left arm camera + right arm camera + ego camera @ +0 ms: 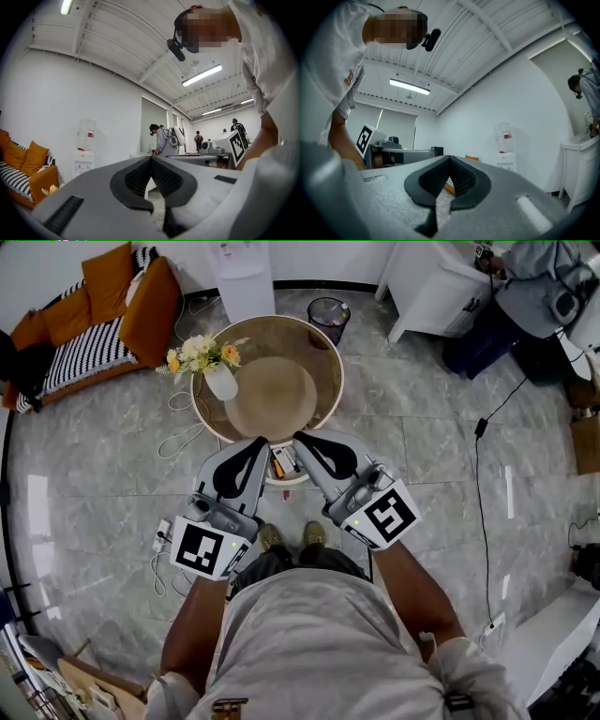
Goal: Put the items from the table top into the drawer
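In the head view a round wooden table (319,362) stands ahead of me. On its left side is a white vase of yellow flowers (219,381). Under its near edge a small white drawer (287,481) is pulled out, with an orange item and other small items (280,463) inside. My left gripper (260,441) (151,158) and right gripper (299,438) (450,159) are held level side by side above the drawer. Both have their jaws shut, with nothing between them.
An orange and striped sofa (103,310) stands at the far left. A water dispenser (242,273) and a black bin (328,317) are behind the table. Cables and a power strip (161,535) lie on the floor at my left. A person (525,306) sits by a white cabinet (436,292) at the far right.
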The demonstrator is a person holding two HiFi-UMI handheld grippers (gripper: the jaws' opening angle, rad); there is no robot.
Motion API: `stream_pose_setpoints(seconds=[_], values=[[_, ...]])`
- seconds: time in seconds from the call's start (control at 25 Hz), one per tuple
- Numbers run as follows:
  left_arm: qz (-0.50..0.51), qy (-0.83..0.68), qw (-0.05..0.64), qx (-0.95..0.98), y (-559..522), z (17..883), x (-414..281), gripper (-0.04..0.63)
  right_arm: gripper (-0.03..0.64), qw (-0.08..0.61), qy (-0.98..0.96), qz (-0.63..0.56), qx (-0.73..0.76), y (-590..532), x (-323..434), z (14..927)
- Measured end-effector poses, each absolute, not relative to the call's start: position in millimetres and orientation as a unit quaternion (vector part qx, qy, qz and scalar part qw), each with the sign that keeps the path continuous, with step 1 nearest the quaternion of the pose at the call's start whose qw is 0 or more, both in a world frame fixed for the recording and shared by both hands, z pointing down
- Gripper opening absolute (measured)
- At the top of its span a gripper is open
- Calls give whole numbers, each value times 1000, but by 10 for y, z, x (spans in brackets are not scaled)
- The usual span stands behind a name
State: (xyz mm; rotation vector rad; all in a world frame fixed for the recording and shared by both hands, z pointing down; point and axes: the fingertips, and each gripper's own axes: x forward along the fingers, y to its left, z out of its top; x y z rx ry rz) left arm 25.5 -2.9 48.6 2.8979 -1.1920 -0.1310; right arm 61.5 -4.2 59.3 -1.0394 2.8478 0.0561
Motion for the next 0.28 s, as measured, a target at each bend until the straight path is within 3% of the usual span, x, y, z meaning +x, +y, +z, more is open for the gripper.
stream_pose_setpoints(seconds=[0.28], values=[[-31, -375, 4, 927, -64, 525, 346, 0, 0, 57, 936, 20, -346, -83, 731, 581]])
